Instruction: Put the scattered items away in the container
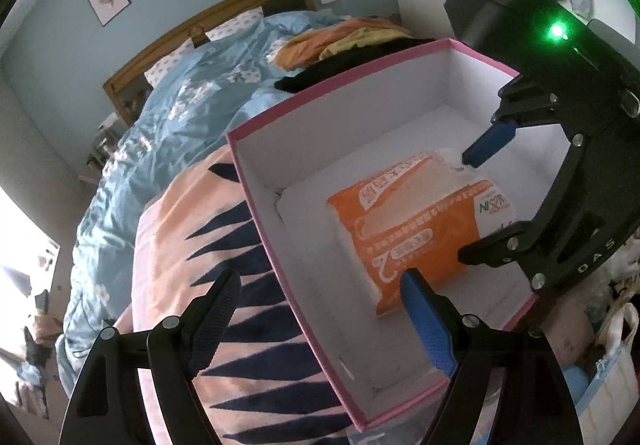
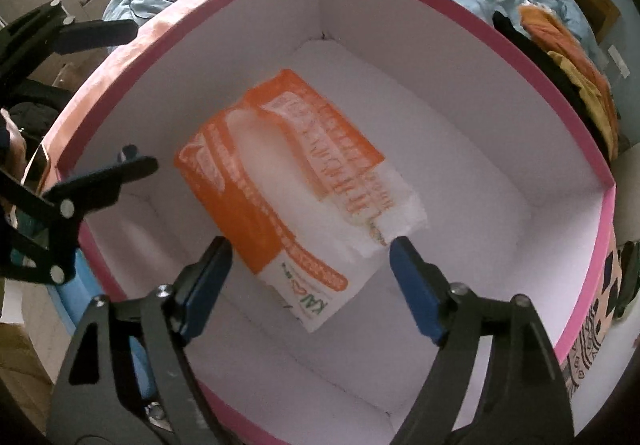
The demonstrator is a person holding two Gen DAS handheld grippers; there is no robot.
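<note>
Blue-padded right tool [image 2: 308, 269] spread wide just above the tissue pack [image 2: 288, 181], pads clear of the wrapper on either side, nothing gripped; pack looks released, lying flat on the white floor of the pink-rimmed box [image 2: 516, 53], slightly askew, near the middle. To finish well: lift straight up, jaws kept apart so neither pad snags the loose plastic end, staying clear of the cardboard walls. Left tool [image 1: 320, 309] likewise spread and empty, straddling the near wall of the box, one finger outside over the peach blanket [image 1: 192, 229] with navy triangles, the other inside; best kept off the rim so the box does not shift on the soft bed. Pack itself: soft rectangular plastic wrapper, orange and white, printed text, green logo at one end, translucent window showing white tissues, lightly crumpled.
</note>
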